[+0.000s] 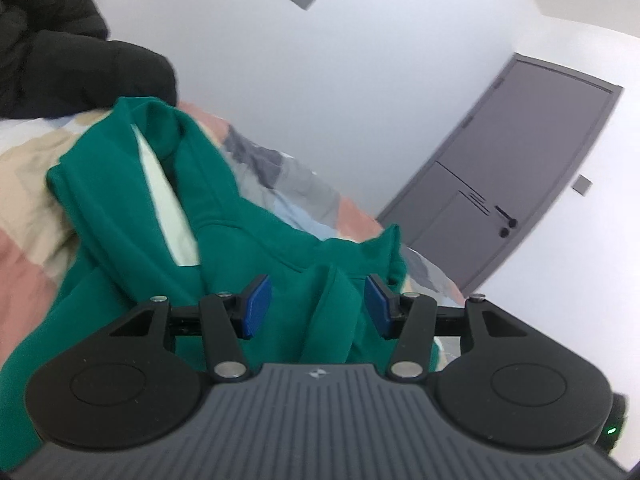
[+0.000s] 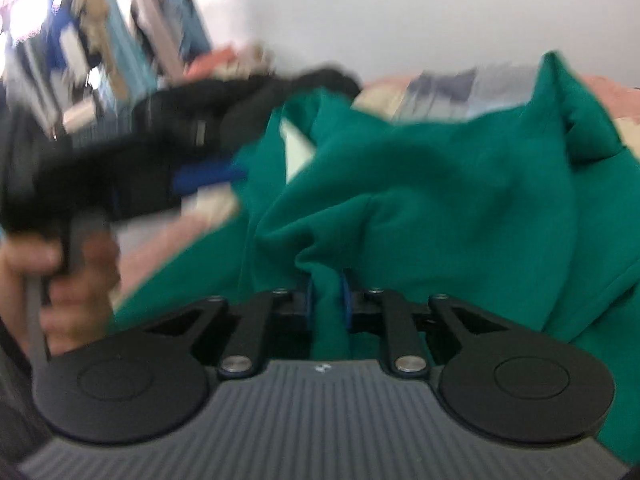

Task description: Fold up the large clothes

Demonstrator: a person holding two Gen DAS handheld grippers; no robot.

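Green hoodie (image 1: 132, 216) bunched, long axis unclear — right tongs (image 2: 327, 296) clenched on fold, left tongs (image 1: 318, 306) released

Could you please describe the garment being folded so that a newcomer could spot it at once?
Look at the bed with the patchwork cover of pink, beige and grey. The green sweatshirt lies crumpled across it. Unlike the black coat behind, it is bright green with a pale lining at its opening.

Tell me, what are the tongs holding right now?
The right tongs pinch a bunched fold of the green hoodie. The left tongs stand open around another fold, gripping nothing.
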